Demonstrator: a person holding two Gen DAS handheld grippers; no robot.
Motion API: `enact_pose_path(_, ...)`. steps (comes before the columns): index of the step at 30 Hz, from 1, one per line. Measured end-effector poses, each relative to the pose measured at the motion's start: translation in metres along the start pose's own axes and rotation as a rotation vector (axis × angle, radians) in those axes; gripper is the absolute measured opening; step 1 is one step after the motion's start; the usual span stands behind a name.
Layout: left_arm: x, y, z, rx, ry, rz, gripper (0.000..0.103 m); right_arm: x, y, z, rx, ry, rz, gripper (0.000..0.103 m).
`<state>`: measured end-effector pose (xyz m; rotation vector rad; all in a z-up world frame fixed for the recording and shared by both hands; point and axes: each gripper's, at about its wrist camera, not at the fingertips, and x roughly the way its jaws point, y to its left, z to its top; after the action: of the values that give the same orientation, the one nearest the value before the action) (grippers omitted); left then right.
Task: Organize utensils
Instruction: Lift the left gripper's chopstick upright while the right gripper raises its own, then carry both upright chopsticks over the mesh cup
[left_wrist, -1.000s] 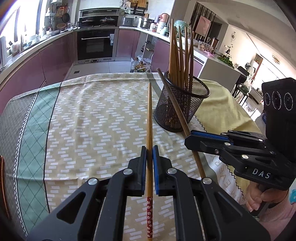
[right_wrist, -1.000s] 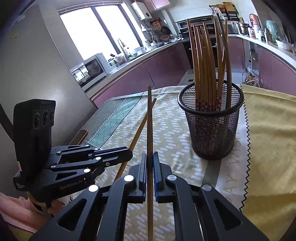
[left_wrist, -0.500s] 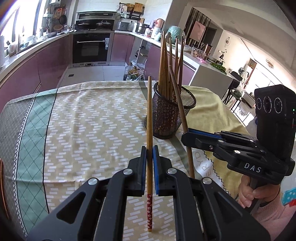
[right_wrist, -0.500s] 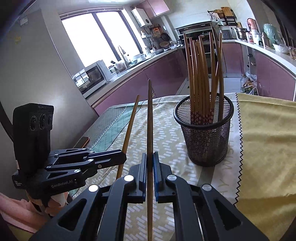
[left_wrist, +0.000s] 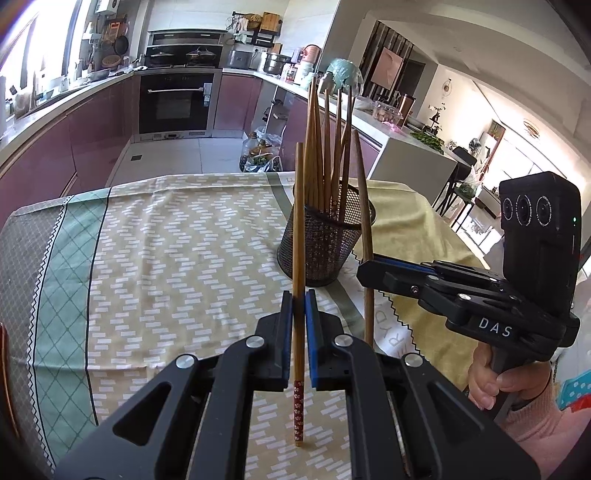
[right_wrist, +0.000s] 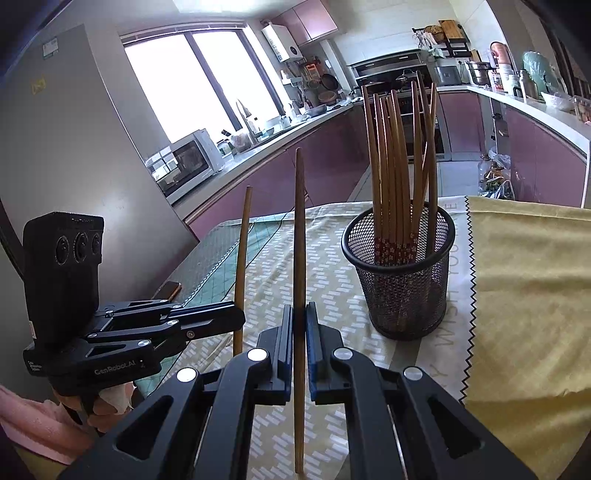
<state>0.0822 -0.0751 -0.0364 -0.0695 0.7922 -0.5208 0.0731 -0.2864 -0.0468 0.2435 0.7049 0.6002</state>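
Chopstick (left_wrist: 298, 229) clamped upright in left gripper (left_wrist: 299, 306); second chopstick (right_wrist: 300, 258) pinched upright in right gripper (right_wrist: 300, 321). Mesh cup (right_wrist: 402, 288) of chopsticks near, on tablecloth (left_wrist: 184, 240).

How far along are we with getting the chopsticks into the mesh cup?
Done: a bunch of chopsticks already stands in the mesh cup. In hand: the left gripper is shut on one chopstick, and the right gripper on another chopstick, both upright, short of the cup. Left: dropping these two in. No loose chopsticks show on the tablecloth.
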Motion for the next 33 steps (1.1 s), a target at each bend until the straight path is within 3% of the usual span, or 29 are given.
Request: enact_pose_path(33,-0.011,-0.003,0.007,0.0,-0.041,-0.011,0.007,-0.013,0.0,0.012,-0.004,-0.06,-0.015,0.006)
